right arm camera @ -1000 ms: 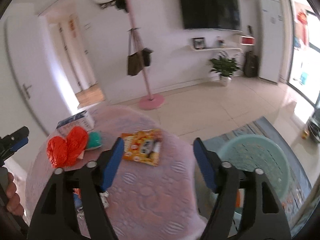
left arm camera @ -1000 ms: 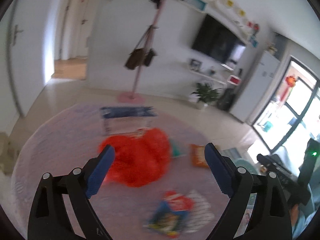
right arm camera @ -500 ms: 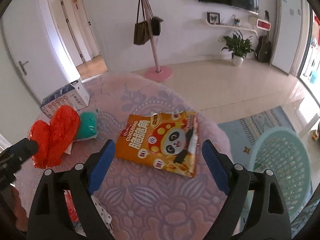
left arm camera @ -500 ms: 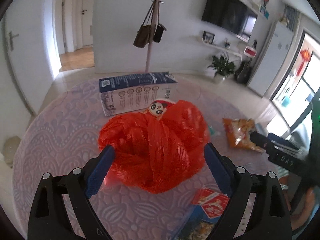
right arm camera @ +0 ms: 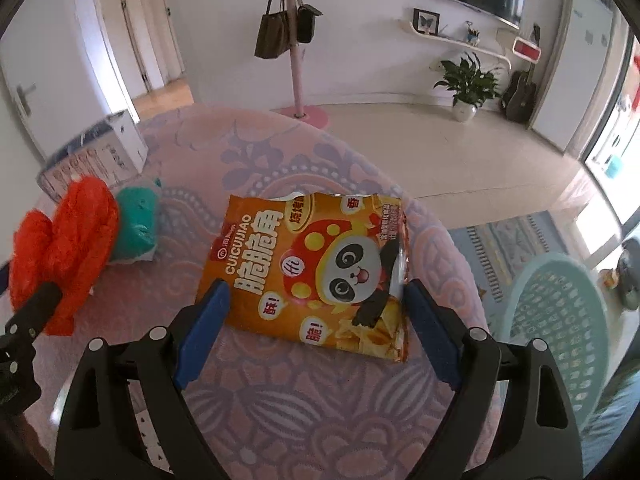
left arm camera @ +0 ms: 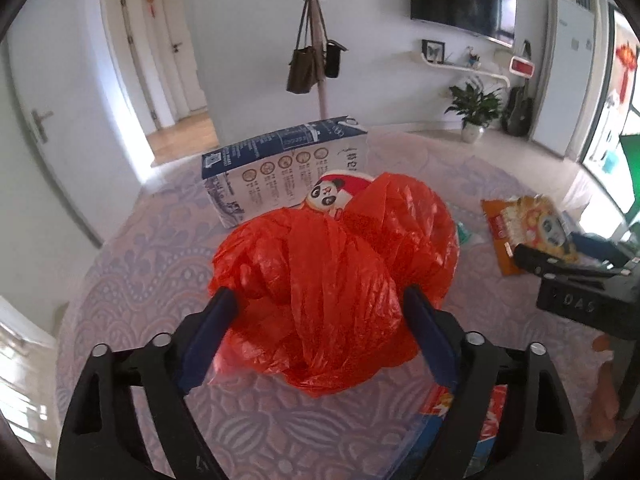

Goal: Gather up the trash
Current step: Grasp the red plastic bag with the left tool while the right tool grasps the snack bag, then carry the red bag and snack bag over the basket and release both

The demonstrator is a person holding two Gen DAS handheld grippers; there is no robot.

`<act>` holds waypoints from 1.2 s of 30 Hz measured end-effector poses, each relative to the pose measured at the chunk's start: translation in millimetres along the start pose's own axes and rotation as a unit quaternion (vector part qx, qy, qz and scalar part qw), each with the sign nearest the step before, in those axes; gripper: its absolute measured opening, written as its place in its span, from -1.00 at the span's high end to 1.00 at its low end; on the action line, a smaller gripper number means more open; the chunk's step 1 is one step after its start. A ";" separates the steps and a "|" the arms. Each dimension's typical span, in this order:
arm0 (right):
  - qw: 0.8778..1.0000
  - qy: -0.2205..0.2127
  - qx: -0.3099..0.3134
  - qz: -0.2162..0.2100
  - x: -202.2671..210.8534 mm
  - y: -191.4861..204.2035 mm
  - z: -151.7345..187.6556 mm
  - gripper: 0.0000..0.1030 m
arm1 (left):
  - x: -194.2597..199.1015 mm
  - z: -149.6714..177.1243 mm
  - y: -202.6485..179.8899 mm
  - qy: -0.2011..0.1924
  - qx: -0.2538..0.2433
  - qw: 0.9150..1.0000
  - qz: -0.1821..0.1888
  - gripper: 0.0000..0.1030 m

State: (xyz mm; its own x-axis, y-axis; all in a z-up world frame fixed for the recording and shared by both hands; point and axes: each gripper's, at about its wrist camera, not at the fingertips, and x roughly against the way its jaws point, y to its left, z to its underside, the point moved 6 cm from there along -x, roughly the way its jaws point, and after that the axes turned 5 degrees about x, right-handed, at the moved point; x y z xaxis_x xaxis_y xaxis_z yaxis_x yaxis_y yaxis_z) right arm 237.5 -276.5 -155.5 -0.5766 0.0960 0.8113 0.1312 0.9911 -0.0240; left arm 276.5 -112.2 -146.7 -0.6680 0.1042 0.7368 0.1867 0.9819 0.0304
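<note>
A crumpled red plastic bag (left arm camera: pixel 332 280) lies on the round table with the patterned pink cloth (left arm camera: pixel 140 264). My left gripper (left arm camera: pixel 320 320) is open, its blue fingers on either side of the bag's near end. An orange panda snack bag (right arm camera: pixel 316 272) lies flat on the same cloth (right arm camera: pixel 320 420). My right gripper (right arm camera: pixel 316 316) is open, its fingers astride the snack bag's near edge. The red bag (right arm camera: pixel 60 248) also shows at the left of the right wrist view. The snack bag (left arm camera: pixel 524 232) shows at the right of the left wrist view.
A blue-and-white carton (left arm camera: pixel 288 168) lies behind the red bag, with a panda wrapper (left arm camera: pixel 332 194) against it. A teal wrapper (right arm camera: pixel 138 220) sits beside the red bag. A colourful packet (left arm camera: pixel 460 440) lies by my left gripper. A light-green basket (right arm camera: pixel 560 328) stands on the floor at right.
Both grippers have moved forward and down toward the table. The left now straddles the red bag and the right straddles the snack bag. Both stay open.
</note>
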 end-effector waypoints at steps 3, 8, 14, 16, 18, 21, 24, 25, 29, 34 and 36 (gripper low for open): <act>1.000 0.000 0.003 0.002 0.0 -0.2 0.4 -0.62 | 3.6 1.6 -0.5 -0.006 -0.010 1.000 -0.014 -0.38; 1.000 -0.015 0.011 0.011 7.6 0.7 2.7 -0.23 | 12.7 4.4 -4.9 -0.023 -0.018 0.999 -0.025 -0.04; 1.000 -0.024 0.008 0.013 12.1 -2.0 3.2 0.45 | 28.7 6.7 -4.5 -0.044 -0.017 0.999 -0.014 0.22; 1.000 -0.026 0.005 0.010 13.7 -3.3 4.5 0.66 | 36.3 6.1 -2.9 -0.056 -0.008 0.998 0.000 0.25; 0.999 -0.032 0.003 0.002 16.4 -4.2 4.3 0.87 | 44.7 5.7 -1.2 -0.066 0.001 0.998 0.010 0.26; 0.999 -0.052 0.000 -0.011 25.3 -4.3 3.6 0.90 | 61.9 2.1 2.2 -0.085 0.014 0.996 0.032 0.28; 0.997 -0.074 -0.009 -0.029 37.8 -3.3 1.5 0.91 | 80.9 -1.7 6.4 -0.101 0.032 0.993 0.045 0.28; 0.997 -0.075 -0.014 -0.032 40.5 -3.8 1.3 0.91 | 87.2 -3.3 9.5 -0.106 0.038 0.992 0.050 0.28; 0.994 -0.096 -0.022 -0.038 61.7 -5.1 -2.6 0.91 | 105.8 -11.4 19.9 -0.129 0.052 0.989 0.057 0.28; 0.990 -0.132 -0.022 -0.032 97.9 -11.5 -8.1 0.92 | 123.1 -17.9 21.5 -0.142 0.067 0.984 0.082 0.28; 0.988 -0.149 -0.028 -0.026 115.4 -19.2 -9.5 0.92 | 129.0 -23.2 15.0 -0.148 0.064 0.983 0.093 0.28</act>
State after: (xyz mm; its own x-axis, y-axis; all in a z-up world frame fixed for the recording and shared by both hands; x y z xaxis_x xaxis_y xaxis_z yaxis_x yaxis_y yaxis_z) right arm 176.1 -285.3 -55.9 -0.7950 0.0768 0.6018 0.1345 0.9896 0.0514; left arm 209.9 -87.6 -35.5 -0.8144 0.3064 0.4928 0.2462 0.9515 -0.1847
